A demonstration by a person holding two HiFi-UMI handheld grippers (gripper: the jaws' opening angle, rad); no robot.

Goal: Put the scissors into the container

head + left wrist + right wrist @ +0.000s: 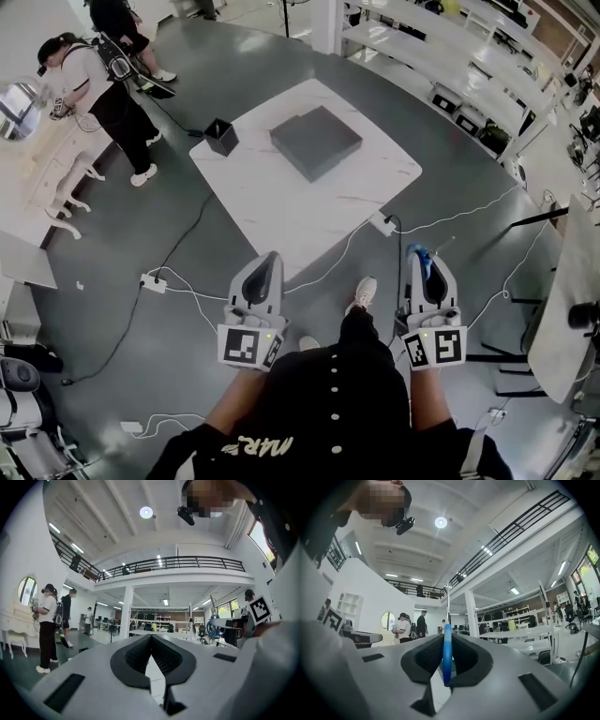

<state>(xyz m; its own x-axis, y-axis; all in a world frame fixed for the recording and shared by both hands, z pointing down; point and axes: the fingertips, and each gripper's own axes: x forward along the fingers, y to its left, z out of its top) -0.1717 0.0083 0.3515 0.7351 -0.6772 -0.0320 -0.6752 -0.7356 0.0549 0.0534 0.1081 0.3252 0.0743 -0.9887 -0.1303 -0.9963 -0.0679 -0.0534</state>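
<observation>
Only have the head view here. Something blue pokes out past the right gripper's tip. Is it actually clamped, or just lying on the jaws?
Observer: Clamped. In the right gripper view the right gripper has both pads pressed on a thin blue piece seen edge-on, most likely the handle of the scissors. No blades show there.
Operator: Is the left one holding anything?
Observer: No. The left gripper view shows the left gripper with its jaws meeting at the tips and nothing between them.
</observation>
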